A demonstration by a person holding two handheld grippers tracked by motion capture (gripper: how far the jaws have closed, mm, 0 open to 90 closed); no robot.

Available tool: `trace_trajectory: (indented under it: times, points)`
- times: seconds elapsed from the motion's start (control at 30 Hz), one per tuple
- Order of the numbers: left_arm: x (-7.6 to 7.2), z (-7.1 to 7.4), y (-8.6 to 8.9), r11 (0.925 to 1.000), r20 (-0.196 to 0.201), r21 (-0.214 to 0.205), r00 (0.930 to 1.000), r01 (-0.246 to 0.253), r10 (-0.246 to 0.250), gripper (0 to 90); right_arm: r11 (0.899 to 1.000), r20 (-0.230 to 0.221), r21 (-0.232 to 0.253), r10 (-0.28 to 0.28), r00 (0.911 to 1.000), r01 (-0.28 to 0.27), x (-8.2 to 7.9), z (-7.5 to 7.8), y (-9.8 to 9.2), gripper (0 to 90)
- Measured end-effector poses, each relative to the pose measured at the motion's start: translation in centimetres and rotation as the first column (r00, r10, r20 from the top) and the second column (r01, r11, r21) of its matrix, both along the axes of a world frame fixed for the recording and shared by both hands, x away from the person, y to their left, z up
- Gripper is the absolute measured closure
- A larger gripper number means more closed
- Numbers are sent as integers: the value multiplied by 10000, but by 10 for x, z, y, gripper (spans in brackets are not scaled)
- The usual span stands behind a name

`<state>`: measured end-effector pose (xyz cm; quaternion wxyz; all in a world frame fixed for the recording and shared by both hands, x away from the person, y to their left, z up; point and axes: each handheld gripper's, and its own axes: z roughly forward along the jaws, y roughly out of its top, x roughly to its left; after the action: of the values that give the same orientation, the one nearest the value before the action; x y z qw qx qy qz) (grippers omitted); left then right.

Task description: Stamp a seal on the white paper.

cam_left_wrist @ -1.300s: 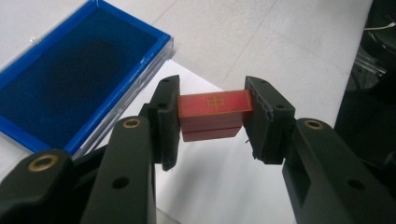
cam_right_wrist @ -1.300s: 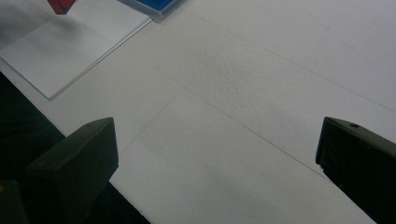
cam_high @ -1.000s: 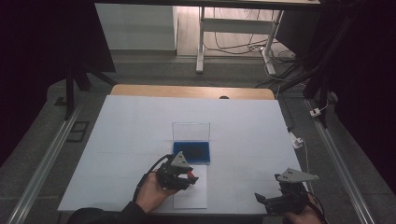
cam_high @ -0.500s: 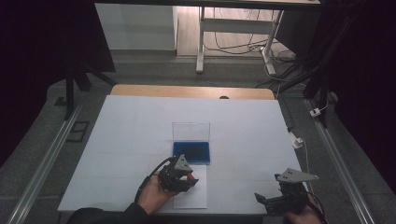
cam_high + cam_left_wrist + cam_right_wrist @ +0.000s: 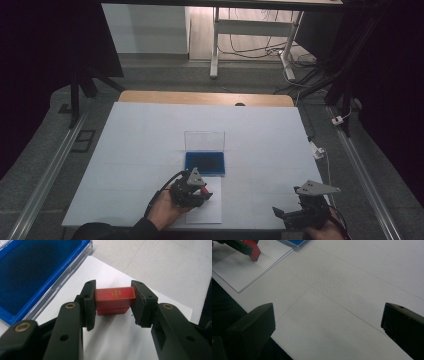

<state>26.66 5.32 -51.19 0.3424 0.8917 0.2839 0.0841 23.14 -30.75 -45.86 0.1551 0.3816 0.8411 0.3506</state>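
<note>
Red stamp block (image 5: pixel 115 300) sits pinched between the jaws of your left gripper (image 5: pixel 113 305), its gold character facing up, held over the white sheet of paper (image 5: pixel 117 340) near the front edge of the table (image 5: pixel 150 135). Just beyond the paper, the blue ink pad (image 5: pixel 205 163) lies in its clear case with the lid (image 5: pixel 204 140) standing upright behind it. Further right, well apart from the stamp, your right gripper (image 5: pixel 328 325) hovers over bare table with its jaws spread wide and nothing between them.
</note>
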Motion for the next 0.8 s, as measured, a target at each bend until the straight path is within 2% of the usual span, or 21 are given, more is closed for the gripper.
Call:
trace_trajectory:
  times: [0.27,0.43,0.6,0.67,0.73,0.8]
  points:
    - [-3,0,-2,9996,209,266,9998,-23,17,585,10000,-8,-8,-1,10000,1,0,0,0,0]
    - [1,0,1,10000,-108,47,9999,-7,8,585,10000,-9,1,-6,10000,6,0,0,0,0]
    - [6,-1,5,9993,-567,-381,9984,-65,43,585,10000,-8,2,1,10000,-1,0,0,0,0]
    - [4,0,3,9998,-401,-186,9992,-18,11,585,10000,-9,0,4,10000,-4,0,0,0,0]
    - [0,1,-2,9998,-85,202,10000,-7,9,585,10000,-24,-20,7,10000,-7,0,0,0,0]
    - [-1,1,-2,9996,-44,266,10000,-32,33,585,10000,-25,-26,11,10000,-11,0,0,0,0]
